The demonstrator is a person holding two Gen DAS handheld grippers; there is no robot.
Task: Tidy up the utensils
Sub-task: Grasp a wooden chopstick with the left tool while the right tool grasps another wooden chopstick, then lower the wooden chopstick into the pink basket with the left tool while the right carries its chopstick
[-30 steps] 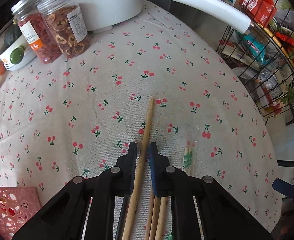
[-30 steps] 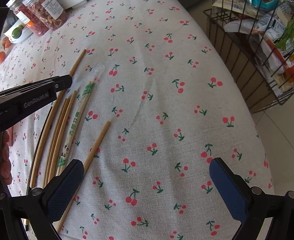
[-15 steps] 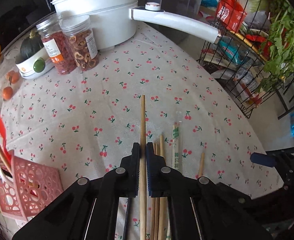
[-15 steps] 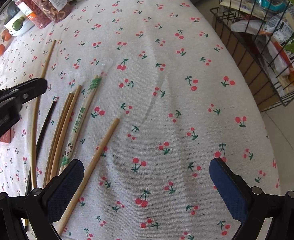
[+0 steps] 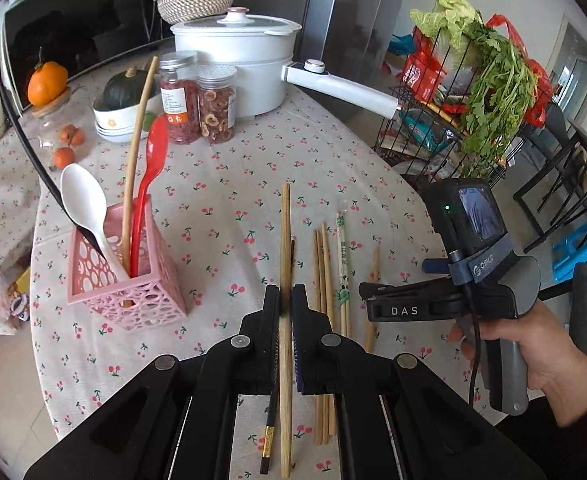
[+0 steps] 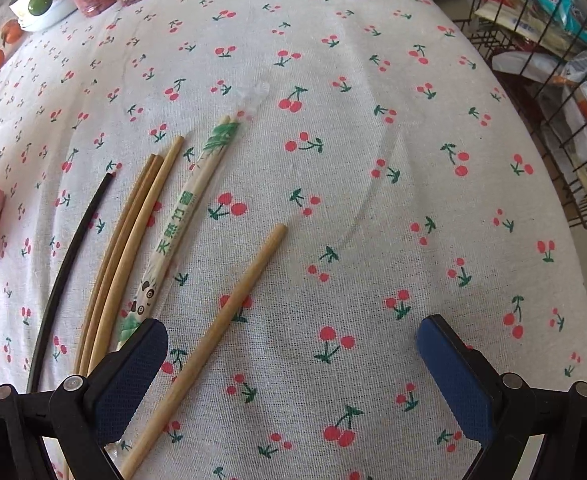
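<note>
My left fingers (image 5: 286, 300) pinch long wooden chopstick (image 5: 285, 240), now lifted higher off table (image 5: 233, 200) than a second ago. Right fingers (image 6: 293, 368) spread wide, holding nothing, over loose chopsticks (image 6: 133, 248) on cloth. Pink basket (image 5: 133, 300) now in sight: white spoon (image 5: 83, 200), red spoon (image 5: 149, 176), wooden stick (image 5: 135, 152) standing inside.
</note>
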